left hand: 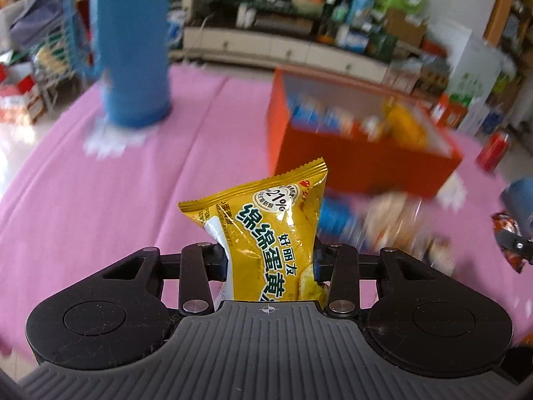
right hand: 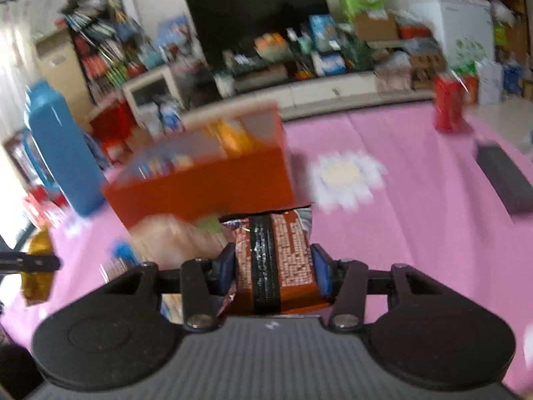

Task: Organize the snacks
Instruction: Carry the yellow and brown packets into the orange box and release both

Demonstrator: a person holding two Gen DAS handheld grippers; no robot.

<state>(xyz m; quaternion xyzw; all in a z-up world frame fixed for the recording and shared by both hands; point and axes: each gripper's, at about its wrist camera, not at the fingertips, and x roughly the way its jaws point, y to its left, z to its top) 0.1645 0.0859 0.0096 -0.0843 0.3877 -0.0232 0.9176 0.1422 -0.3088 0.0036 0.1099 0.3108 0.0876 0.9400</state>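
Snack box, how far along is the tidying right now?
Done: the orange box already holds several packets. In hand: the left gripper is shut on a yellow cake packet, and the right gripper on a brown snack packet. Left: both need boxing, plus the blurred loose packets on the pink tablecloth.

Both wrist cams sit low over the desk (left hand: pixel 100 200), angled down, both catching the orange box (left hand: pixel 359 166) (right hand: pixel 206 183) up close.

a long low white cabinet (left hand: pixel 283 48) is set along the far wall, crowded with boxes and bottles, below a dark screen (right hand: pixel 256 10). a packed bookshelf (right hand: pixel 100 36) is seen at left. daylight is reflected off the pale floor (left hand: pixel 10 146).
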